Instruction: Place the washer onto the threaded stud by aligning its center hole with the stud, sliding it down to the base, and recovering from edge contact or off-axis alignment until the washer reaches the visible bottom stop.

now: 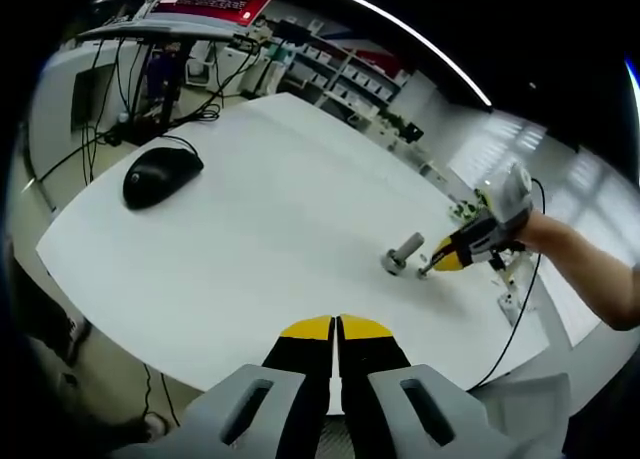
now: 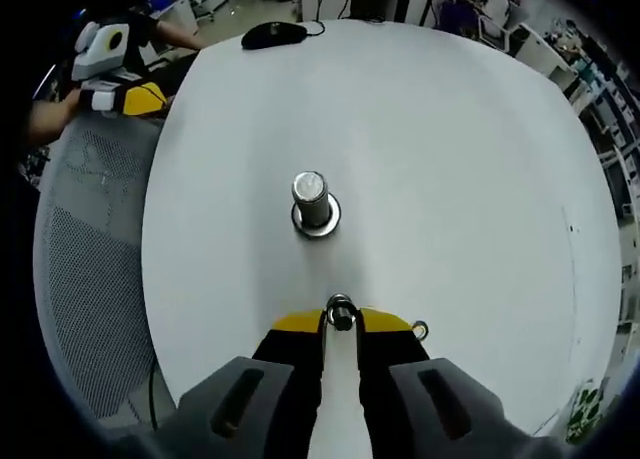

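The threaded stud [image 2: 312, 197] stands upright on its round base flange [image 2: 318, 224] in the middle of the white table [image 2: 450, 159]; in the left gripper view the stud [image 1: 405, 250] is far off to the right. My right gripper [image 2: 340, 321] is shut on the small metal washer [image 2: 340, 312], held on edge between the yellow tips, a short way in front of the stud and apart from it. That right gripper [image 1: 432, 267] enters the left gripper view just right of the stud. My left gripper [image 1: 335, 328] is shut with nothing in it, over the near table edge.
A black computer mouse [image 1: 160, 175] lies at the far left of the table. A second small ring [image 2: 419, 329] lies on the table beside my right jaw. A grey mesh chair [image 2: 90, 269] stands off the table's left edge. Shelves and cables line the back.
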Demonstrator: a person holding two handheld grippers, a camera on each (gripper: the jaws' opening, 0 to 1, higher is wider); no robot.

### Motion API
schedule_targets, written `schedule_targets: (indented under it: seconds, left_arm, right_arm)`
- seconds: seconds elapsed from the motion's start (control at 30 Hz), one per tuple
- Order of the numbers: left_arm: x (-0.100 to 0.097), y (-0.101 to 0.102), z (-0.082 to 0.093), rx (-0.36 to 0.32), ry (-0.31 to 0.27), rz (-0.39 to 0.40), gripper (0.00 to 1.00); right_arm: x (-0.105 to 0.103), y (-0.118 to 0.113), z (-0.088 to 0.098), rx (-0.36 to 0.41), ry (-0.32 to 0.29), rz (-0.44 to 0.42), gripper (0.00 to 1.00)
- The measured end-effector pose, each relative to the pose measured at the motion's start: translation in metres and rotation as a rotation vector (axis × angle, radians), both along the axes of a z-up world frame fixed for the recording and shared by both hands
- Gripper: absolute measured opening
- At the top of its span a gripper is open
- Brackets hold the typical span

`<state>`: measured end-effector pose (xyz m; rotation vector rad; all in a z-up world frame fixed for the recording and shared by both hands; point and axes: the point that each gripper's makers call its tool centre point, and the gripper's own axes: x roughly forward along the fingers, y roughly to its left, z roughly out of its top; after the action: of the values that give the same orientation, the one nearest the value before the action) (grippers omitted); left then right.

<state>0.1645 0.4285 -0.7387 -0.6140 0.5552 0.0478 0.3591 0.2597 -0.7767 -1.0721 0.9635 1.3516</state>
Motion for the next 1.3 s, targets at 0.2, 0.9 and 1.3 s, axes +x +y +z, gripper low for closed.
schedule_targets:
  seconds: [0.2,0.9,1.3]
  left_arm:
    - [0.001,0.001,0.001,-0.003,-0.009,0.003,0.0]
    - [0.001,0.001,0.001,-0.004,-0.012,-0.003,0.0]
    - [0.0,0.0,0.0,-0.004,-0.005,-0.003,0.0]
  right_arm:
    - [-0.001,-0.004,-0.014,-0.015,0.011,-0.002,0.13]
    - [0.022,-0.034,-0.015,0.051,0.073,-0.194,0.27]
    - [0.051,-0.025,-0.011,0.091,-0.02,-0.117,0.27]
